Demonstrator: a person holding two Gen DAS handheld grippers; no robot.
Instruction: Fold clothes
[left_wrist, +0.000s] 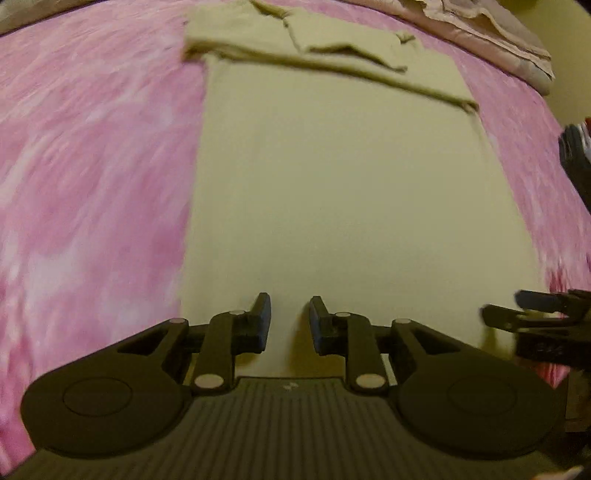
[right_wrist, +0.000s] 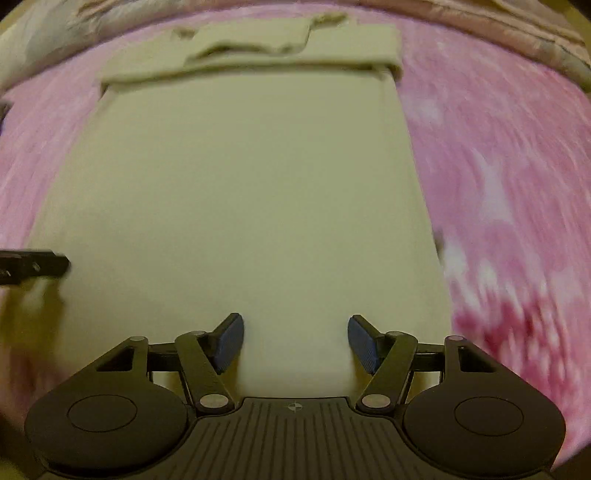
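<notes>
Olive-green garment lies flat on a pink bedspread, sleeves folded in across its far end, both grippers poised over the near hem.

Left gripper hovers with jaws narrowly parted and empty; right gripper stands with jaws wide, also empty. A clean fold likely calls for pinching the hem at matching points near each side, then carrying both evenly toward the far end.
</notes>
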